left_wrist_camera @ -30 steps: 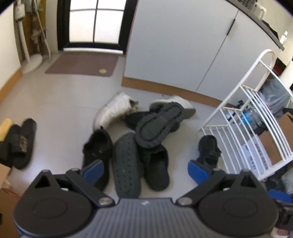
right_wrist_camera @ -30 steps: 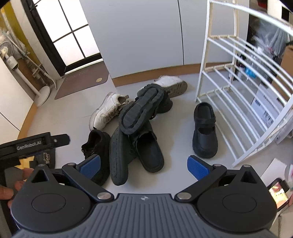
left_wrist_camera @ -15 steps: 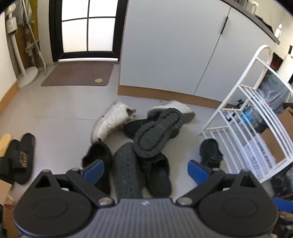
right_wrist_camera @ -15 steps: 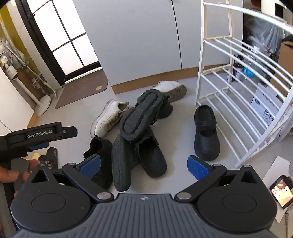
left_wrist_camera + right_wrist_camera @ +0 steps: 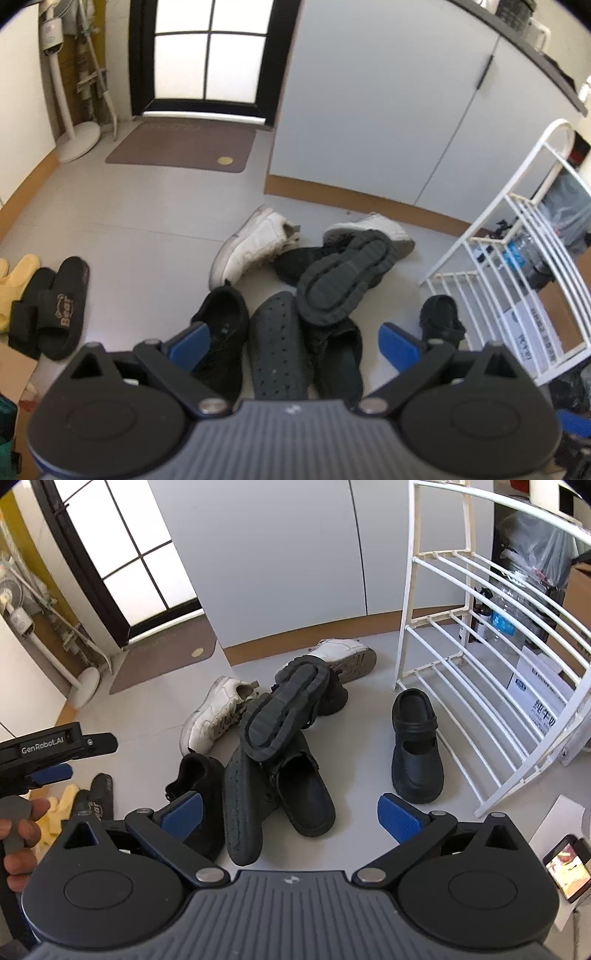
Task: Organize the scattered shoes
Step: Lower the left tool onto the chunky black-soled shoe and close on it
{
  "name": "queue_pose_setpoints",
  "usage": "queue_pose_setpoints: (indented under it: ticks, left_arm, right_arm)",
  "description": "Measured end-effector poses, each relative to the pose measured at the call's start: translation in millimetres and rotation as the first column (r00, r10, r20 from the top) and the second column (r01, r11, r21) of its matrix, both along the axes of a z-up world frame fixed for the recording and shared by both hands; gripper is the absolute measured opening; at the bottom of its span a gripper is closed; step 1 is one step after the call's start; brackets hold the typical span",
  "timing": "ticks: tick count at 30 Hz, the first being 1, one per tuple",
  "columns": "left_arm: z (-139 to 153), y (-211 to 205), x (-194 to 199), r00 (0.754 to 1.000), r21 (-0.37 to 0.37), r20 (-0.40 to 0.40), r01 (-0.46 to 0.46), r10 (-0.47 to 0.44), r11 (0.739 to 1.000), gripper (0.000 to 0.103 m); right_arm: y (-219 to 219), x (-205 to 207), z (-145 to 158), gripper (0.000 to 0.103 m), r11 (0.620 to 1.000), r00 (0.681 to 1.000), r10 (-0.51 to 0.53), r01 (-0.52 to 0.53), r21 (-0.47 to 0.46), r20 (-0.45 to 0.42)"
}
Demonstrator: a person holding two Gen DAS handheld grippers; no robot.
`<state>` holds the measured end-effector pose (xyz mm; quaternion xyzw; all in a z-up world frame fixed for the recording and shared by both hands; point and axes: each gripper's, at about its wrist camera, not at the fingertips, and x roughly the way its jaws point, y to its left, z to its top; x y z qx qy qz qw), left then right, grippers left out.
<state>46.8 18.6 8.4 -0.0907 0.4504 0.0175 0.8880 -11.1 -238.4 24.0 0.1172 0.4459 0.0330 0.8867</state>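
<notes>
A pile of shoes lies on the grey floor. A black sneaker [image 5: 343,280] rests sole-up on top, over a sole-up dark clog [image 5: 279,347] and a black slip-on [image 5: 301,794]. Two white sneakers [image 5: 251,247] [image 5: 345,653] lie behind. A black fuzzy shoe [image 5: 221,332] lies at the left, and a black strap shoe [image 5: 417,749] lies apart beside the white shoe rack [image 5: 491,672]. My left gripper [image 5: 295,341] is open and empty, held above the pile. My right gripper [image 5: 290,810] is open and empty, also above the pile. The left gripper also shows in the right wrist view [image 5: 51,755].
Black slides [image 5: 55,306] and yellow slippers [image 5: 14,280] lie at the left wall. A brown doormat [image 5: 181,147] lies before the glass door. Grey cabinets [image 5: 388,110] stand behind the pile. Boxes and bottles stand behind the rack. A phone [image 5: 565,867] lies on paper at right.
Both grippers have drawn back and risen a little from the pile, so the shoes look smaller and further off. Both stay open. No shoe has moved.
</notes>
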Motion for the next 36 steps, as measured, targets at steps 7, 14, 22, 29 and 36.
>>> queue_pose_setpoints:
  ticks: [7,14,22,29,36]
  left_arm:
    - [-11,5,8,0.999,0.028,-0.046,0.007,-0.006,1.0,0.098]
    - [-9,-10,20,0.997,-0.009,-0.043,0.069,-0.069,0.998,0.095]
    - [-23,-37,53,0.985,0.056,-0.054,0.168,-0.165,0.984,0.095]
    - [-55,-67,75,0.959,0.14,-0.101,0.276,-0.263,0.951,0.095]
    - [-74,-81,98,0.955,0.145,-0.126,0.287,-0.27,0.947,0.096]
  right_arm:
    - [1,15,14,0.103,0.999,0.998,0.044,-0.043,-0.017,0.053]
    - [-18,33,-6,0.103,0.997,0.999,0.01,-0.006,-0.079,0.047]
    - [-43,63,-28,0.103,0.986,0.99,-0.114,0.124,0.11,-0.088]
    - [-46,72,-37,0.103,0.966,0.977,-0.173,0.192,0.172,-0.122]
    - [-51,87,-38,0.103,0.938,0.955,-0.237,0.272,0.216,-0.176]
